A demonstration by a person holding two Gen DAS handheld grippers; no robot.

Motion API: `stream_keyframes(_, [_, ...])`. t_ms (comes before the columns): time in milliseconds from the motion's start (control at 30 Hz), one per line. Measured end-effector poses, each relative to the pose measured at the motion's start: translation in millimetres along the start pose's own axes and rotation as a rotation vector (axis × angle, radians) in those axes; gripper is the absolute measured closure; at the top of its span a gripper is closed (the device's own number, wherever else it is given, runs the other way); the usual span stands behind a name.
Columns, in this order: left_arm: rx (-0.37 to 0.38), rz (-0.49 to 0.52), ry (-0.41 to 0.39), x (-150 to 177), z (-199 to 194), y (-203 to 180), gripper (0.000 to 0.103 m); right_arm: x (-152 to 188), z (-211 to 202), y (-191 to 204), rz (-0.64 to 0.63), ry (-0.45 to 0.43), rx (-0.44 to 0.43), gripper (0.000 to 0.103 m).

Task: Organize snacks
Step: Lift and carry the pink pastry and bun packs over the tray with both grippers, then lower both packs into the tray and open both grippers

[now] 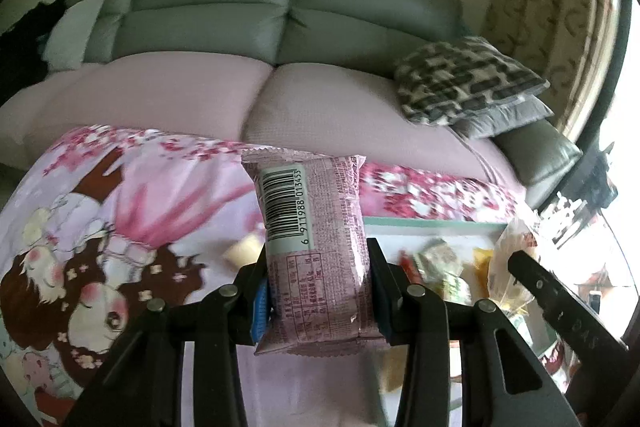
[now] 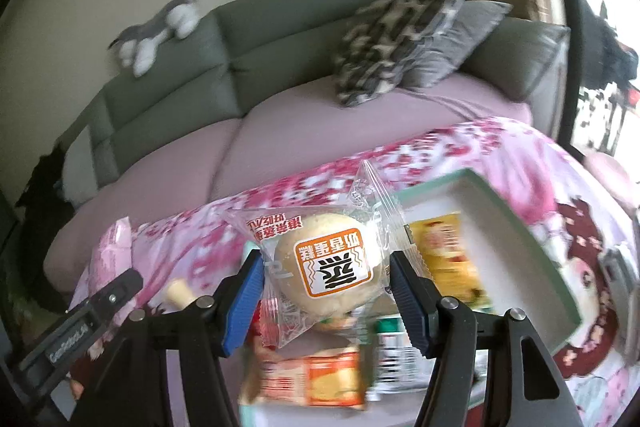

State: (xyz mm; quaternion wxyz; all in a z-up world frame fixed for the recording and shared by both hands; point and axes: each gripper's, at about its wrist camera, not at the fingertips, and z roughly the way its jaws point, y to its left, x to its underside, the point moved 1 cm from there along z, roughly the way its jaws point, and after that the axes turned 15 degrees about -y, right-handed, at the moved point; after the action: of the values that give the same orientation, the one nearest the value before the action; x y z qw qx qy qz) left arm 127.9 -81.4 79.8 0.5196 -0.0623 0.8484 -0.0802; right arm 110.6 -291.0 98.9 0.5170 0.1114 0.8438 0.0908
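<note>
Both packets are up off the counter, my left hand-held gripper (image 1: 318, 291) pinching the pink snack pack (image 1: 316, 247), my right hand-held gripper (image 2: 326, 291) the wrapped cake (image 2: 326, 265); I judge the job midway, several snacks already in the teal-rimmed tray (image 2: 516, 223) at two o'clock.

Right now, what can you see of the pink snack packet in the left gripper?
The pink snack packet is a crinkled foil pillow pack with crimped ends. It shows its back: a barcode on a pale panel and small printed text. It stands upright, clamped at its lower sides by the left gripper, lifted above the floral cloth.
</note>
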Motion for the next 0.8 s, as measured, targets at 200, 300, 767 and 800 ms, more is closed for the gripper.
stream_keyframes(200, [0.073, 0.077, 0.016, 8.4, 6.5, -45.7, 0.060, -8.4, -8.1, -46.4, 0.041, -0.017, 0.110, 0.037])
stream_keyframes(300, [0.107, 0.108, 0.029, 13.8, 11.1, -67.9, 0.060, -7.1, -10.1, -72.4, 0.057, -0.012, 0.185, 0.037])
stream_keyframes(767, [0.148, 0.202, 0.099, 44.2, 34.5, -116.4, 0.059, 14.8, 15.2, -125.6, 0.094, 0.075, 0.279, 0.037])
stream_keyframes(800, [0.148, 0.210, 0.105, 47.0, 36.4, -118.6, 0.059, 17.5, 18.1, -126.1, 0.095, 0.081, 0.277, 0.037])
